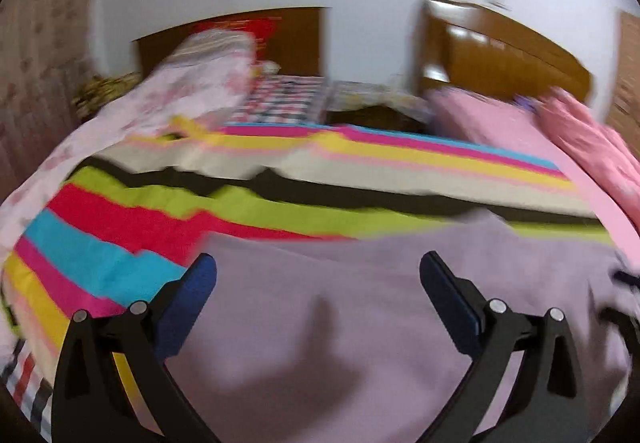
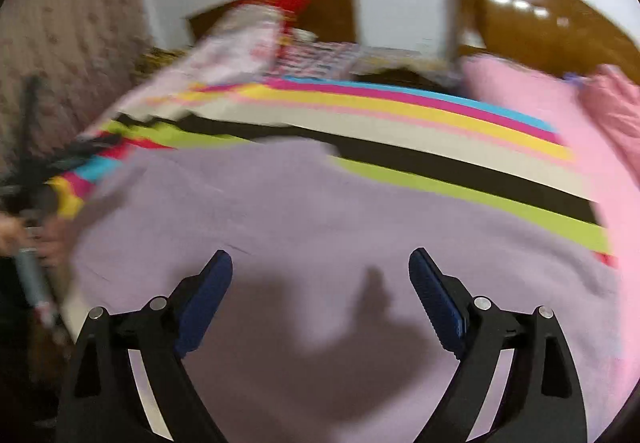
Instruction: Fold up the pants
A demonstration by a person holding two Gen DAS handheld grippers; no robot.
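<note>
Lilac pants [image 1: 360, 307] lie spread flat on a striped bed cover [image 1: 160, 215]. In the left wrist view my left gripper [image 1: 318, 263] hovers over the cloth, jaws wide apart, nothing between the blue pads. The right wrist view shows the same lilac pants [image 2: 280, 211] filling the lower half. My right gripper [image 2: 320, 259] stands open above them, empty, its shadow on the cloth. At the left edge of that view a person's hand [image 2: 16, 231] holds the other gripper's handle. Both views are blurred by motion.
The striped bed cover [image 2: 460, 139] runs toward a wooden headboard [image 2: 540, 15] and white wall. Pink bedding [image 1: 580, 155] is heaped on the right, a floral quilt [image 1: 188, 91] on the left. A patterned curtain [image 2: 60, 43] hangs at far left.
</note>
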